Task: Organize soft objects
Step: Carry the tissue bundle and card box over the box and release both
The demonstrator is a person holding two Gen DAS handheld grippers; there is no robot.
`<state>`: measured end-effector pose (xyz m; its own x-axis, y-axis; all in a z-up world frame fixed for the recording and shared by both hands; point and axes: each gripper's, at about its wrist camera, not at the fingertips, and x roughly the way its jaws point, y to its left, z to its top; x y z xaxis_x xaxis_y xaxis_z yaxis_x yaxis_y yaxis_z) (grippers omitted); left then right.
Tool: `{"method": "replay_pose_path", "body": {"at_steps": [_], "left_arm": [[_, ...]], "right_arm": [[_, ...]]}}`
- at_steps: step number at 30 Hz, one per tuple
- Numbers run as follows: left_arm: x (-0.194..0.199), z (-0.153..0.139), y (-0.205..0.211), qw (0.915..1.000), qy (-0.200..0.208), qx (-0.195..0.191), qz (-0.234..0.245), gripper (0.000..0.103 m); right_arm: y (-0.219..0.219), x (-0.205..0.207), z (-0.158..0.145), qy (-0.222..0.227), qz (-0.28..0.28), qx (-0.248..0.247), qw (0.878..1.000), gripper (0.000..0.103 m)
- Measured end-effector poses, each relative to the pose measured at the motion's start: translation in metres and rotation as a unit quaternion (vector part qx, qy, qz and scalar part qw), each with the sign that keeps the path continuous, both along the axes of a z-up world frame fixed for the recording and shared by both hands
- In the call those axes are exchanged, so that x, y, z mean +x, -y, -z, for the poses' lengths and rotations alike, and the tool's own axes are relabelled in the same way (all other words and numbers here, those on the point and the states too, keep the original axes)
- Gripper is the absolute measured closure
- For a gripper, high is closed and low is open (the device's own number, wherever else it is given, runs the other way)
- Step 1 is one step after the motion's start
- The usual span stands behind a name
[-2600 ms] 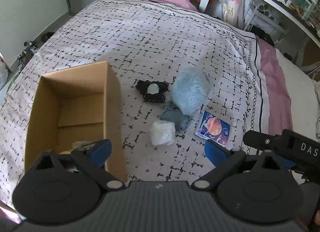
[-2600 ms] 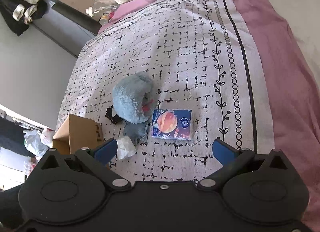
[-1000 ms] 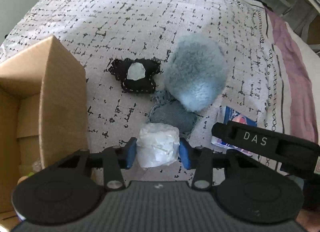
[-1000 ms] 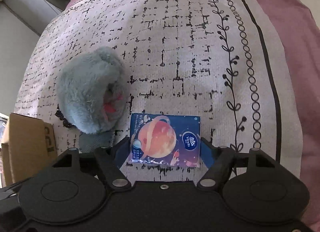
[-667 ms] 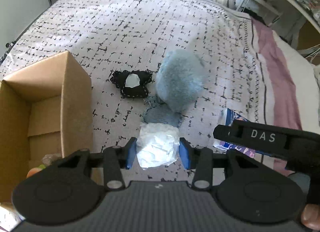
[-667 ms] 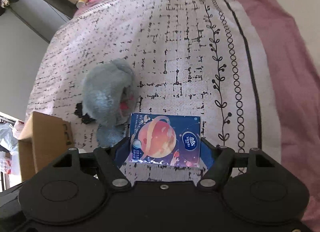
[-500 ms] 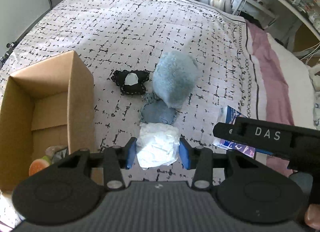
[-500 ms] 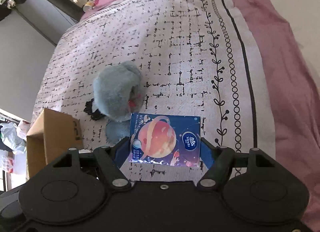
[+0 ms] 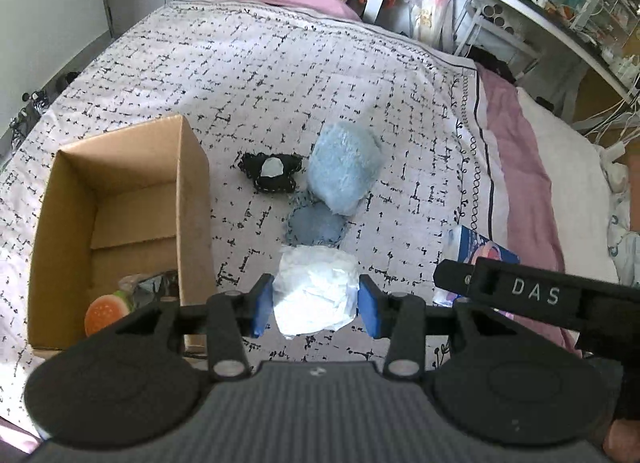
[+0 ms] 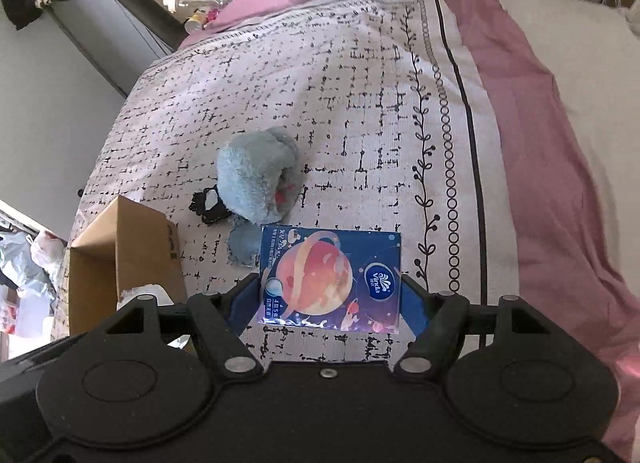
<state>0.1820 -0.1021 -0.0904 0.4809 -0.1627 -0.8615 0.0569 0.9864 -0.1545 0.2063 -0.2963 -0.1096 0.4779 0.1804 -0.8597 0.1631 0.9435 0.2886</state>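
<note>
While the left gripper (image 9: 316, 305) pinches a white crumpled wad (image 9: 316, 293) between its blue fingers (image 9: 262, 305), the right gripper (image 10: 330, 297) clamps a Vinda tissue pack (image 10: 330, 277). Both hang above the bed (image 9: 280, 63), right of the cardboard box (image 9: 120, 215); beyond lie a blue plush toy (image 9: 344, 169) and a black patch (image 9: 272, 173).

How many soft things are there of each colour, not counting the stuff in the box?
Blue: 3, the fluffy plush, the round denim patch, the tissue pack.
White: 1, the crumpled bundle.
Black: 1, the stitched pouch.
Total: 5
</note>
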Motion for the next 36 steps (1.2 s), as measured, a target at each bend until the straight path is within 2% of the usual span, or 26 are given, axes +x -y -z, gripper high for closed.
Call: {"method": "replay_pose_path", "body": {"at_steps": [16, 36], "left_arm": [[-0.033, -0.022, -0.041, 0.9994, 0.021, -0.012, -0.024, 0.059], [-0.054, -0.045, -0.111, 0.997, 0.041, -0.026, -0.061, 0.059]], "right_arm": [[-0.031, -0.025, -0.033, 0.043, -0.019, -0.008, 0.999, 0.032], [-0.091, -0.034, -0.053, 0.077, -0.074, -0.011, 0.994, 0.033]]}}
